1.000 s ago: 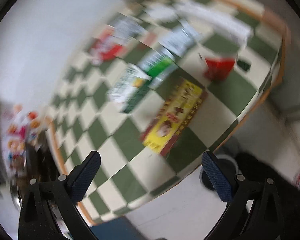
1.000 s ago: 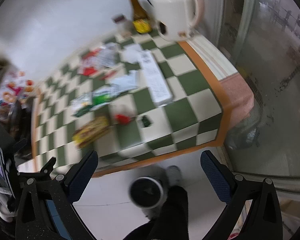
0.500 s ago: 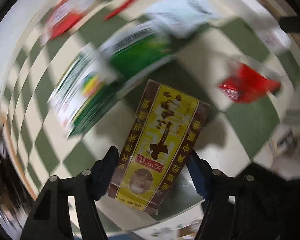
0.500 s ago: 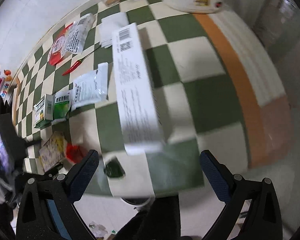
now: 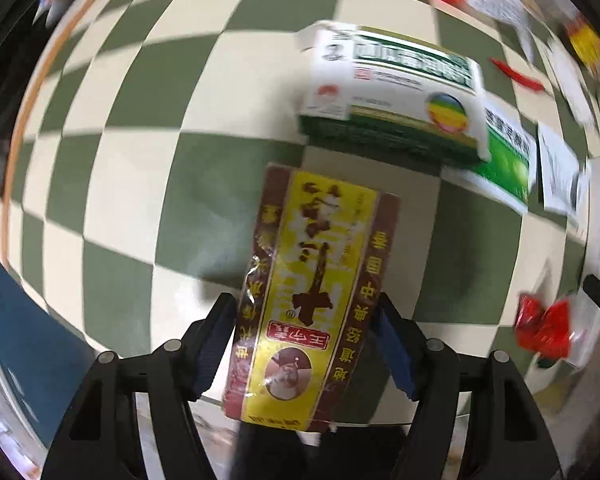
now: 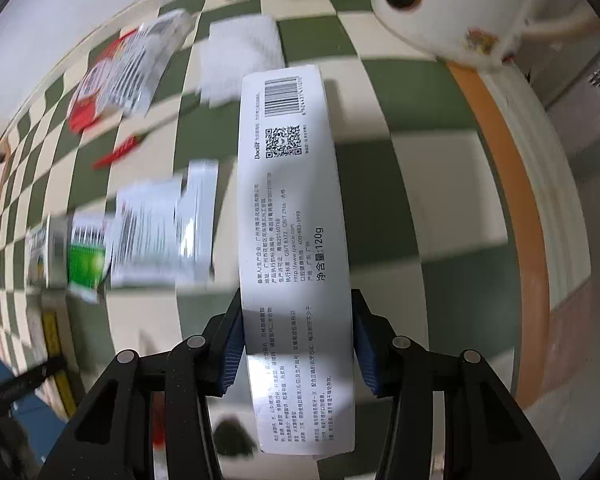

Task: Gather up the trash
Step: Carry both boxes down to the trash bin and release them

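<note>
Trash lies scattered over a green-and-cream checked table (image 5: 228, 160), and each gripper has a piece of it. Yellow-and-brown packet (image 5: 312, 300), printed with Chinese characters, sits at the centre of the left wrist view, its near end sticking out past the table edge; the left gripper (image 5: 306, 344) has its jaws closed in against the packet's two long sides. At 1 o'clock from the packet, just beyond its far end, lies a white-and-green box (image 5: 396, 92), with a bright green packet (image 5: 504, 164) poking out from under it at 3 o'clock. A crumpled red wrapper (image 5: 544, 328) lies near the table edge at 3 o'clock from the yellow packet.

In the right wrist view a long white carton (image 6: 296, 248) with a barcode runs from 12 to 6 o'clock, and the right gripper (image 6: 298, 348) clamps it across its width near the lower end. At 9 o'clock from it lie silvery sachets (image 6: 160, 228); at 1 o'clock stands a cream kettle (image 6: 456, 16).
</note>
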A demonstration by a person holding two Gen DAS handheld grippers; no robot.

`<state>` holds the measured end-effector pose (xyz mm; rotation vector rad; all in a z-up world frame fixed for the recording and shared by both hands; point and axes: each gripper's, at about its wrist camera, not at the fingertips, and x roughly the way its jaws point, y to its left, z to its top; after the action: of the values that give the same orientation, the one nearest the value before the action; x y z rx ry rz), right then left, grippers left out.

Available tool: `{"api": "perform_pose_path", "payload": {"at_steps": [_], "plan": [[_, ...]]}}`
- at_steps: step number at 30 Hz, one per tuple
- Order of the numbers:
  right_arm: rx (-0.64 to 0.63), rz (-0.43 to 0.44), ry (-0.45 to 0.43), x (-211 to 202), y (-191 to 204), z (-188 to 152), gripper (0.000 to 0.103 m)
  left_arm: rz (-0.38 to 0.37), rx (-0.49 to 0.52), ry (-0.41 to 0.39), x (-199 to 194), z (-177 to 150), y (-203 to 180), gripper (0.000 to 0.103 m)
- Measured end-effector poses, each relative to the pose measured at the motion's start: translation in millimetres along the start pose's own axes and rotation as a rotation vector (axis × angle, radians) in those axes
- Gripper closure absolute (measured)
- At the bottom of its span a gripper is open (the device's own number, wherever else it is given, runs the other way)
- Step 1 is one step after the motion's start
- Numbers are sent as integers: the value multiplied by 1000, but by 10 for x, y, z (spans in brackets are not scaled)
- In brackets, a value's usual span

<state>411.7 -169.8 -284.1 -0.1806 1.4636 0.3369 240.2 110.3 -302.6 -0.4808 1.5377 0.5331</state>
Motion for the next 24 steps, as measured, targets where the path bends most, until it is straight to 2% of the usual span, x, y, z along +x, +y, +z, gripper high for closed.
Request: {"api": "perform_pose_path", "payload": {"at_steps": [3, 4, 5, 7, 9, 10, 12, 15, 18, 21, 24], "plan": [[-32, -1, 47, 20, 28, -203, 53, -10, -5, -1, -115, -46, -22, 37], [-27, -3, 47, 21, 32, -239, 52, -21, -8, -4, -134, -34, -30, 43], [-14, 1, 42, 28, 28, -250, 51, -34, -8, -7, -97, 26, -59, 45], [9, 4, 24, 50, 26, -231, 43, -15, 3, -21, -54, 67, -32, 45], [14, -15, -1, 62, 68, -183, 41, 11, 20, -41, -117, 14, -64, 45], [-1, -35, -16, 70, 102, -145, 41, 27, 24, -51, -147, -13, -73, 46], [-34, -89, -48, 63, 162, -89, 55, 48, 34, -74, -236, -102, -131, 46], [-39, -91, -53, 43, 218, -118, 55, 53, 53, -119, -423, -255, -115, 46], [-12, -81, -103, -175, 208, -335, 55, 47, 73, -171, -588, -330, -128, 46], [22, -56, -163, -478, 238, -561, 55, 8, 94, -234, -701, -577, -103, 46], [30, -27, -234, -882, 274, -1019, 55, -40, 135, -302, -828, -926, 11, 46]]}}
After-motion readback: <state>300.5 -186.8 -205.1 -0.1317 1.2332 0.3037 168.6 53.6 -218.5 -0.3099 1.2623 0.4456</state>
